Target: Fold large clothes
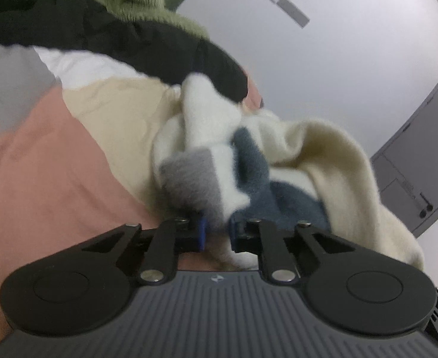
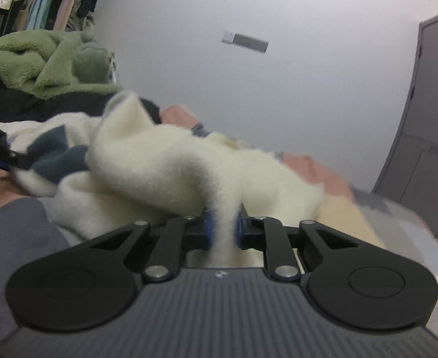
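Step in hand: grasp phase, both claws now have a hold on the fleece (image 1: 323, 149).

Left claw (image 1: 217, 232) is clamped on a grey-and-white patch at the fleece's near left edge. Right claw (image 2: 223, 229) is clamped on a plain cream fold at its near right side.

Fleece lies crumpled on the bed (image 1: 55, 164), in front of the black garment (image 1: 129, 41) and the green pile (image 2: 40, 59) behind it. Cream, thick pile, with grey and dark blue blocks on its left part. Nothing flat yet, no fold made.

Next, I'd judge: lift and pull the claws apart to spread it. Bulky and soft, so a pinch on loose pile could slip.
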`<state>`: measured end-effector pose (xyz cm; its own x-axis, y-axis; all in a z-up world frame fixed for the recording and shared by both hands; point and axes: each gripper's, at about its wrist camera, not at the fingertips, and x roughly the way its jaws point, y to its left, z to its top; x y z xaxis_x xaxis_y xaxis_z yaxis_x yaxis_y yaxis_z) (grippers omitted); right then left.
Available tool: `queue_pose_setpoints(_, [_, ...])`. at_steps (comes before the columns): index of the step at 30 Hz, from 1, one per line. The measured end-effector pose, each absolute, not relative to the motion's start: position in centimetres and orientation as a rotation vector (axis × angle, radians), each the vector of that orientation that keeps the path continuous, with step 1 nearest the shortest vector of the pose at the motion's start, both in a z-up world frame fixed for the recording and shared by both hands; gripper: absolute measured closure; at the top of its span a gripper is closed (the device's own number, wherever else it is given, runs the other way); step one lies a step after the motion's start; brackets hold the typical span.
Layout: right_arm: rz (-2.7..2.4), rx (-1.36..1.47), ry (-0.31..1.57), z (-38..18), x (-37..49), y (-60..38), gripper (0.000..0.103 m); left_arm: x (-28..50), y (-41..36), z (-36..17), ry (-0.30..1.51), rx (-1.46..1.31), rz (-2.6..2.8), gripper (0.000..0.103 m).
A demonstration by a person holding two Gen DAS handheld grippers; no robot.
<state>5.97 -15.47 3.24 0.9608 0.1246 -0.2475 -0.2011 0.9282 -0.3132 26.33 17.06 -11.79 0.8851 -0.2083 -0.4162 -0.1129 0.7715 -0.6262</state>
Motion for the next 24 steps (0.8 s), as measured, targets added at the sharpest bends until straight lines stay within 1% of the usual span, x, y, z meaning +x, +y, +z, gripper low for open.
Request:
queue_pose_setpoints(7, [0.067,-0.271,0.187,6.8,3.7,-19.4,0.091,21.7,17.6,-6.3,0.33,-0.708,-0.085,0.091])
queue_pose_setpoints(11, [0.001,-0.183,0.154,9.2,1.3,-22.7,0.095,18.0,18.0,-3.5,0.248,-0.742,-0.099,0.092])
queue_pose_setpoints(13, [-0.026,-0.151,0.126,10.4,-0.2,-24.2,0.096,15.8,18.4,-2.7,0.223,-0.769,-0.108,0.094])
queue_pose_setpoints(14, [-0.033,-0.132,0.117,10.9,-0.8,-24.9,0.096,14.5,18.6,-2.2,0.207,-0.774,-0.109,0.096])
queue_pose_setpoints(20, [-0.052,-0.034,0.058,12.6,-4.5,-28.4,0.096,7.7,20.5,0.7,0.116,-0.814,-0.102,0.097])
queue_pose_setpoints(22, [-0.032,0.006,0.062,12.9,-5.7,-29.3,0.096,6.0,21.0,1.3,0.103,-0.811,-0.107,0.097])
queue_pose_setpoints(24, [0.004,0.014,0.099,12.6,-6.2,-29.6,0.096,5.0,20.8,1.7,0.129,-0.738,-0.065,0.096])
